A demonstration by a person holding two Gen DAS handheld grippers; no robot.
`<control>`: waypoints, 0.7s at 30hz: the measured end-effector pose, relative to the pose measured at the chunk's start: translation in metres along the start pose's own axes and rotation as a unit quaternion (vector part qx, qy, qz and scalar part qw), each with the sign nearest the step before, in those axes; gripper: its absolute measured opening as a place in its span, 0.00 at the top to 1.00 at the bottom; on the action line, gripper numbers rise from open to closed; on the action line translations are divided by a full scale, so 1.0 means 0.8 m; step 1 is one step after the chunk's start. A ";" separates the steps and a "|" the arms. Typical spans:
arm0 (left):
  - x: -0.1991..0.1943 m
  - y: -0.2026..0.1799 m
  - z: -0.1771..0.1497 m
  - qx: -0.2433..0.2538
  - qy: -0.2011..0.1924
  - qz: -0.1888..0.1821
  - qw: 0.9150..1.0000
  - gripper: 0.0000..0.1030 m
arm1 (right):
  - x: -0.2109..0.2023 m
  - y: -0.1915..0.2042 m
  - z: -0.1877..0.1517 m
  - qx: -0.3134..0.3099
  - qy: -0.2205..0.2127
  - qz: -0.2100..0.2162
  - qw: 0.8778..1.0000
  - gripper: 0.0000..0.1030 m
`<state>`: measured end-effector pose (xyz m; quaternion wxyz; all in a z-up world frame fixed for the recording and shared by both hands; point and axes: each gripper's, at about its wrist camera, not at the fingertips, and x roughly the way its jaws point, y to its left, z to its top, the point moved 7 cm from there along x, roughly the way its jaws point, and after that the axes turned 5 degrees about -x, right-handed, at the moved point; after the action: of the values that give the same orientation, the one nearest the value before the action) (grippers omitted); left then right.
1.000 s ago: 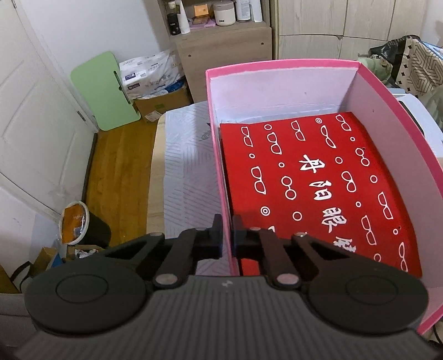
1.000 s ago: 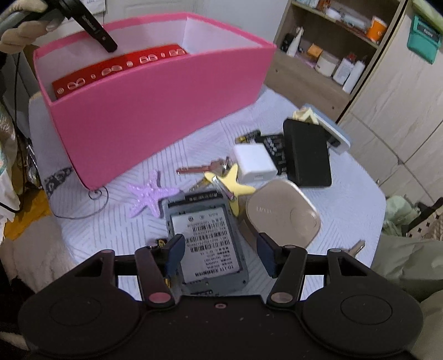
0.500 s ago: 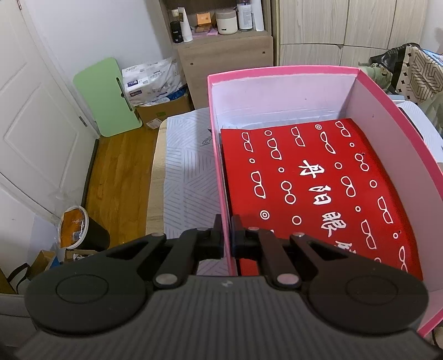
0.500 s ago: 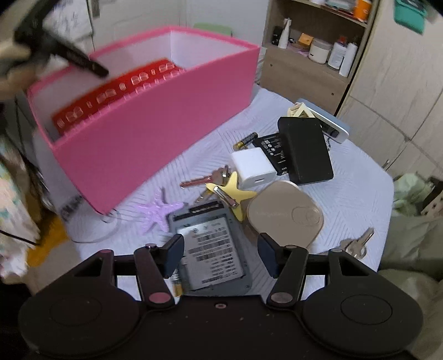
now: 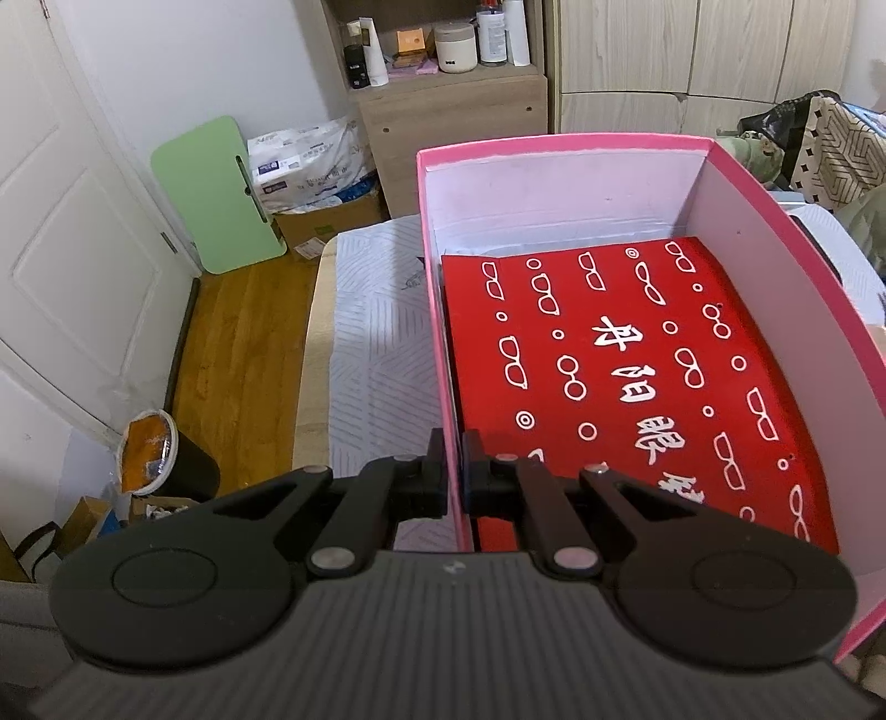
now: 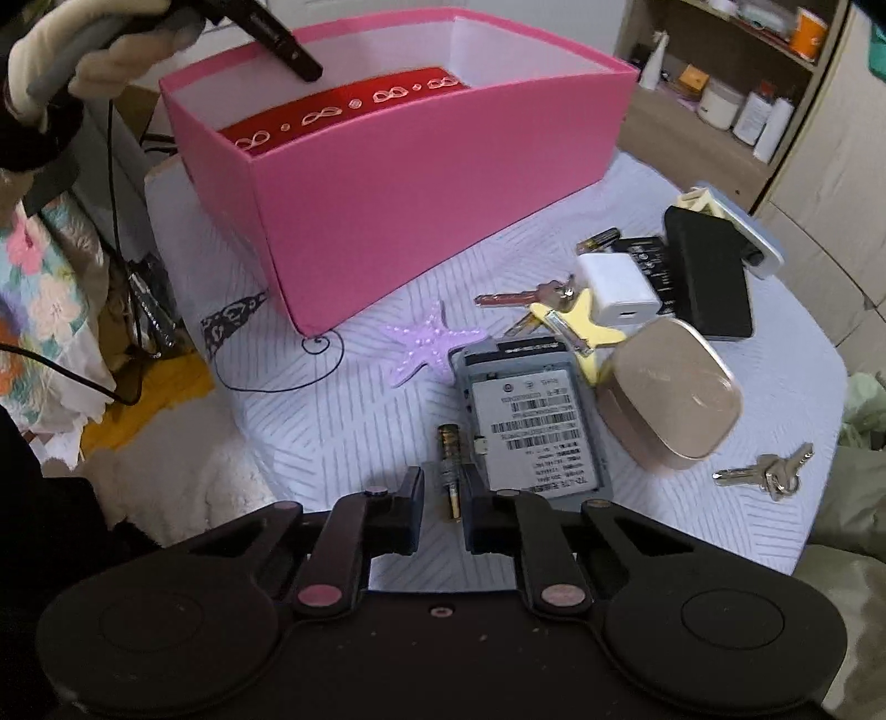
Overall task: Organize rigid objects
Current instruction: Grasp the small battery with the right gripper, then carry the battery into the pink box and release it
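Since the earlier frame the right gripper (image 6: pixel 444 501) has narrowed its fingers from a wide spread and shifted left off the grey phone back (image 6: pixel 529 426), now bracketing the small battery (image 6: pixel 448 471) on the table; whether the pads actually touch it I cannot tell, a thin gap shows each side. The left gripper (image 5: pixel 453 479) has not changed, clenched on the near-left wall of the pink box (image 5: pixel 437 332), one finger outside, one inside.

Left to right in the right wrist view: a gloved hand (image 6: pixel 88 50) with the left gripper at the far left over the box rim, then the pink box (image 6: pixel 421 183) with the red glasses-print case (image 6: pixel 343 111) lying inside it. A purple starfish (image 6: pixel 423 346) lies just right of the box's near corner, the battery near and just left of the phone back. Right of these: keys (image 6: pixel 520 299) under a yellow starfish (image 6: pixel 576 327), a white charger cube (image 6: pixel 620 291), a tan rounded case (image 6: pixel 673 393), a black flat box (image 6: pixel 706 277), and more keys (image 6: pixel 767 476) at the near right edge of the table (image 6: pixel 332 432).
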<state>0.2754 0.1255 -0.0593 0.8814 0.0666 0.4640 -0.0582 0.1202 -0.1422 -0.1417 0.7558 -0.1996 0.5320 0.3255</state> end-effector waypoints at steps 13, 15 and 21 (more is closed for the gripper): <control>-0.006 0.001 -0.006 -0.004 0.005 -0.006 1.000 0.96 | 0.007 -0.009 0.010 0.074 -0.013 0.019 0.997 0.89; -0.008 0.000 -0.006 -0.004 0.005 -0.007 1.000 0.96 | -0.003 -0.013 0.016 0.085 -0.027 0.021 0.996 0.89; -0.008 0.001 -0.007 -0.013 0.005 -0.008 1.000 0.96 | -0.059 -0.035 0.065 0.116 -0.103 0.018 0.988 0.89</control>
<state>0.2675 0.1277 -0.0566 0.8794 0.0517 0.4696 -0.0585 0.1648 -0.1419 -0.0806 0.8187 -0.0666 0.4888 0.2939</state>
